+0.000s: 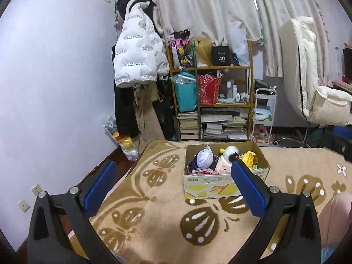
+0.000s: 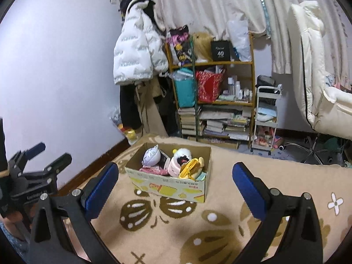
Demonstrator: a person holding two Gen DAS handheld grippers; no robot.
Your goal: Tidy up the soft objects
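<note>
Both the left tongs [image 1: 173,183] and right tongs [image 2: 175,183] gape wide, holding nothing.

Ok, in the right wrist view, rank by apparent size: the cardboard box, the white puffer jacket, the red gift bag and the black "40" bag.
Largest to smallest as they appear:
1. Open cardboard box of soft toys, though nearness to the camera inflates it
2. White puffer jacket
3. Red patterned gift bag
4. Black "40" paper bag
</note>
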